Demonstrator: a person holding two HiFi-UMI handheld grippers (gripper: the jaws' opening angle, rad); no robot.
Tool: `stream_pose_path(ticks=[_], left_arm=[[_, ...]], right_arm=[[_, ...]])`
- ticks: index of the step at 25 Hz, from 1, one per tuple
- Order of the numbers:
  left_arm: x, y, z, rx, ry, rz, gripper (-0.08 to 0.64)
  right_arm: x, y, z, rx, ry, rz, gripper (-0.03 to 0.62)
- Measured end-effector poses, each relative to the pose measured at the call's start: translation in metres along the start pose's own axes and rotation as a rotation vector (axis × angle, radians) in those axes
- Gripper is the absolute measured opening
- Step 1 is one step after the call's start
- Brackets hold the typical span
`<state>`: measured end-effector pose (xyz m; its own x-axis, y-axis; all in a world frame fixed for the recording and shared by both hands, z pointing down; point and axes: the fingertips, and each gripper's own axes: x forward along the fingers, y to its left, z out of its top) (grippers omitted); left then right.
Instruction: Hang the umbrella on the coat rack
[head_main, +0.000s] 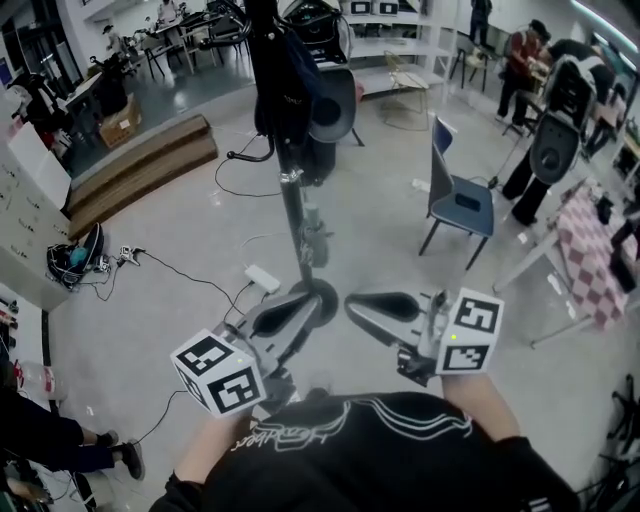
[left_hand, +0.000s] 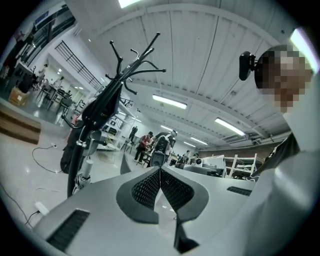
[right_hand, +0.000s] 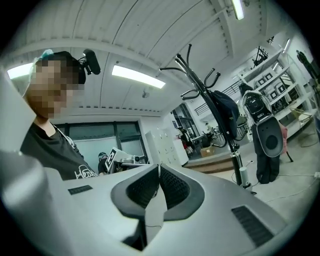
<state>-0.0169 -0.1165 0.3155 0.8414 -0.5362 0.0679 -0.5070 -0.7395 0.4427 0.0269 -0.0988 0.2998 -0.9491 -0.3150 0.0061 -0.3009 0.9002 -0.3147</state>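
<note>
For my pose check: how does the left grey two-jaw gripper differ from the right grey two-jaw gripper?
In the head view the left gripper points up-right toward the black coat rack; the right gripper points left. The right gripper's marker cube shows a green light; the left gripper's marker cube shows none. Both are shut and empty.

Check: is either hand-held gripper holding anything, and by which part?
Nothing is held: the left hand-held gripper and the right hand-held gripper are both shut and empty.
</note>
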Motion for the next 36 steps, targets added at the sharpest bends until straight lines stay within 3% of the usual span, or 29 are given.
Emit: stream_pose_path(ticks=[16,36], left_arm=[[-0.023,-0.112,-0.059,0.025,-0.013,0.01,-0.002],[-0.021,-0.184,-0.079,0.066,0.014,-0.025,-0.002]], right_arm=[[-0.083,0.096,-0.042,-0.005,-0.008,0.014,0.012],[-0.138,0.137,-0.044,-0.014,-0.034,-0.034,0.011]])
